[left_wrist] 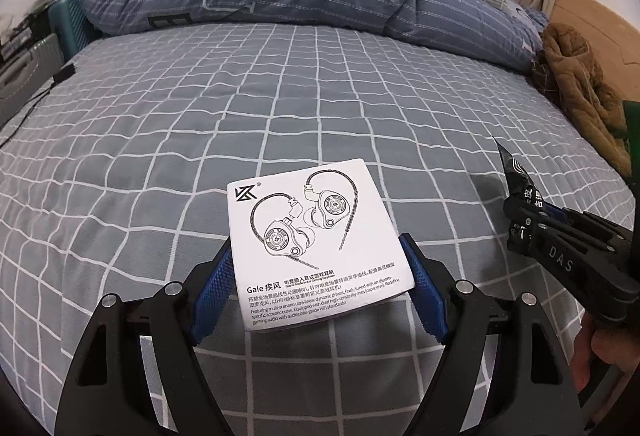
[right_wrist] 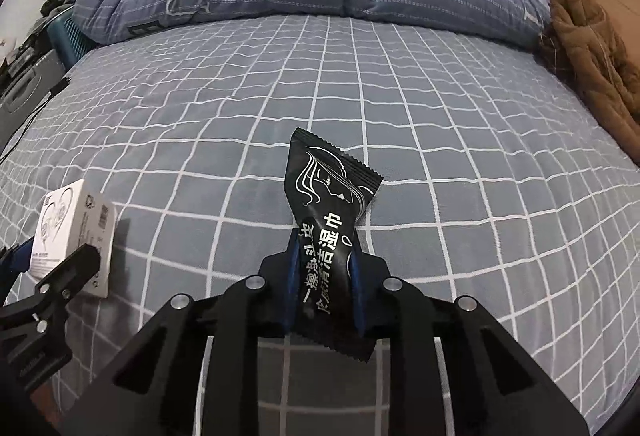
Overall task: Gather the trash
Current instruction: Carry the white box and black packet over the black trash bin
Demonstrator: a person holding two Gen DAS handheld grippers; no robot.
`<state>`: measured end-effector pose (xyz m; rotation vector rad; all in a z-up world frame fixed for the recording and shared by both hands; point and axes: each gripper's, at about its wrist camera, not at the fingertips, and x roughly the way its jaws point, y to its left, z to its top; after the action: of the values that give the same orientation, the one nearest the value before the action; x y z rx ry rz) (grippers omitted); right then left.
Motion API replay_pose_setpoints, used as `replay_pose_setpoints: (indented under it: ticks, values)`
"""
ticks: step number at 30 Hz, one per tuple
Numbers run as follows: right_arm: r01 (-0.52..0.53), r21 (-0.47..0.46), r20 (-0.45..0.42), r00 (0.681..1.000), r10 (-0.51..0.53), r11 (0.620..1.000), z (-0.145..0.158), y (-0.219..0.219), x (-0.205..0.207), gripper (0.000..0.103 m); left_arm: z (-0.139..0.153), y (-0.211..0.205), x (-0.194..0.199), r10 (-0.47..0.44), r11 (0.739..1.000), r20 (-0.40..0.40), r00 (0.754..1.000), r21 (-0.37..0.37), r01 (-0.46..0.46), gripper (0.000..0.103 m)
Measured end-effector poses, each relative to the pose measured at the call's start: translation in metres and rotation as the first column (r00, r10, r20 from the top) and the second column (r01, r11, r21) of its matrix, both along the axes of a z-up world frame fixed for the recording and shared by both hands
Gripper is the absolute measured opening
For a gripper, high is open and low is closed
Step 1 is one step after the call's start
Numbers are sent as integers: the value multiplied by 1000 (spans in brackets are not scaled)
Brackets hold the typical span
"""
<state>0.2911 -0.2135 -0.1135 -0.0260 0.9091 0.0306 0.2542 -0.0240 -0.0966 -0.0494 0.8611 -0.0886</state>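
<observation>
The right tool (right_wrist: 325, 268) pinches a twisted black wet-wipe sachet (right_wrist: 332, 228) nearly shut above the checked bed (right_wrist: 440, 115), while the left tool (left_wrist: 320, 276), spread wide, grips a white earphone box (left_wrist: 316, 236) by its sides.

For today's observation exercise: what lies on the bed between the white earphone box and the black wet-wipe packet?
Nothing: only bare checked bedsheet separates the earphone box from the wet-wipe packet, as the right wrist view shows.
</observation>
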Motion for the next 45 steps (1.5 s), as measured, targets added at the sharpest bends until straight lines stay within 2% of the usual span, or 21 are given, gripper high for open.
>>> replay_pose_setpoints:
  ticks: [12,16,21,29,35,45]
  values:
    - [-26,18,13,1000,26,999,13,8,-37,21,9,-11,-25,-14,998,21,1000,61,13,76]
    - [-27,24,25,999,26,999,20,9,-50,21,12,-7,-37,-5,1000,21,1000,31,5,76]
    - [-29,12,29,999,28,1000,25,10,-69,21,16,-7,-53,-4,1000,33,999,29,3,76]
    - [-38,-5,39,999,38,999,31,13,-93,21,16,-9,-82,-22,1000,13,1000,-10,22,76]
    - [-37,-4,54,998,37,999,38,15,-113,21,28,-9,-103,-18,1000,40,999,-12,19,76]
    - [-34,6,49,998,34,999,42,15,-151,21,31,-11,-133,-26,1000,40,999,6,26,76]
